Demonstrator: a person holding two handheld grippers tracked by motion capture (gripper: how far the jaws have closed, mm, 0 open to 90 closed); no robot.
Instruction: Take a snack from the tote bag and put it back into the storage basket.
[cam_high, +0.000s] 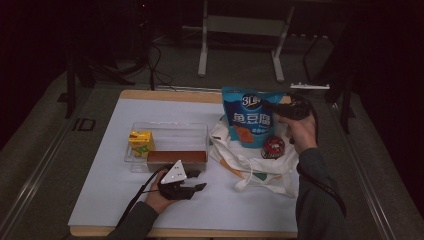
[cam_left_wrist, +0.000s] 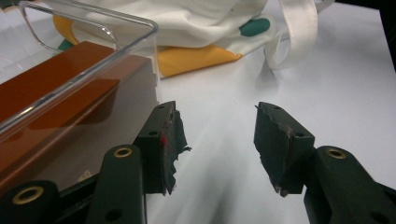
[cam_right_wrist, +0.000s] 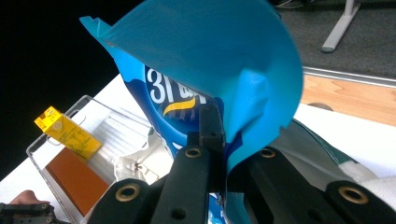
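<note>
Blue snack bag (cam_right_wrist: 210, 60) pinched between right gripper (cam_right_wrist: 219, 140) fingers.

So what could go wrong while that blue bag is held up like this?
The right gripper pinches only the blue bag's top edge, so the bag could slip or tear. Swung toward the clear bin, it might knock over the yellow carton. The red can on the tote could roll.

Dim, dark surroundings; close-ups soft
</note>
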